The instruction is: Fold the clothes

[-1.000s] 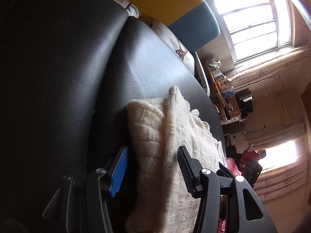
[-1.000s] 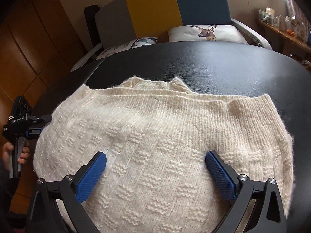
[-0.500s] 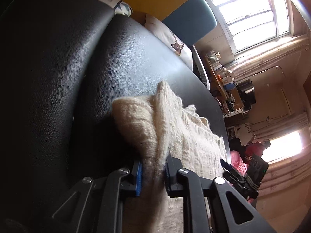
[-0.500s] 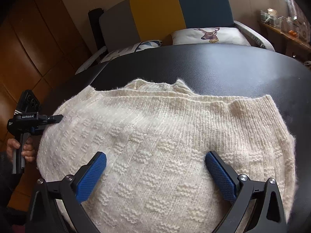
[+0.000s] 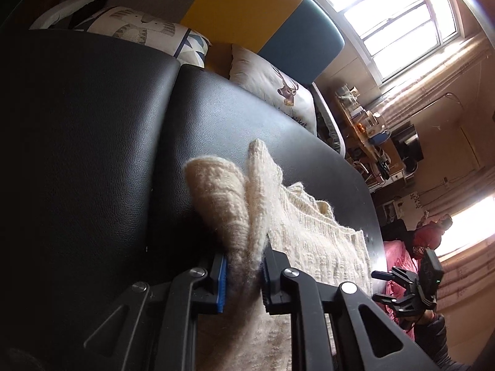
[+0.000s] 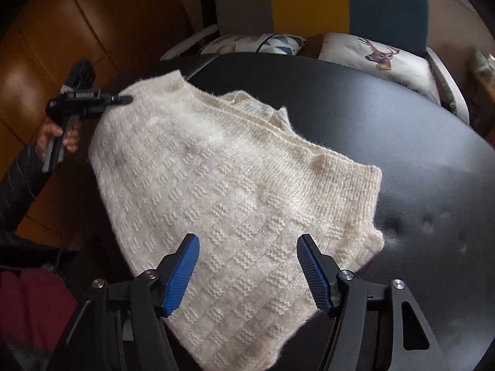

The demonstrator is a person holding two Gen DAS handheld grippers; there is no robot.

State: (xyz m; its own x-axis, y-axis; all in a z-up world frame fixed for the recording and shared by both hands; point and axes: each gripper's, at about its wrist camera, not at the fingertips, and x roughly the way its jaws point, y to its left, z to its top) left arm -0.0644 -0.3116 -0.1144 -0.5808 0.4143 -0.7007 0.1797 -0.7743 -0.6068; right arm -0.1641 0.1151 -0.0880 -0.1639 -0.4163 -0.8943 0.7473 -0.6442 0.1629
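Sweater (image 6: 235,191): cream knit, spread on your black table (image 6: 402,130), one corner raised off it.
Handling: judged soft, light and limp; it will sag between holds, so take doubled edges or corners.
Axis: ribbed band runs from the raised corner down toward the right edge.
Left gripper (image 5: 244,273): clamped on a bunched fold at that corner.
Right gripper (image 6: 247,273): jaws closing, the knit between them, pads not yet pressing.

Black padded leather table (image 6: 386,130); cream knit sweater (image 6: 235,185) spread on it, 1 corner lifted
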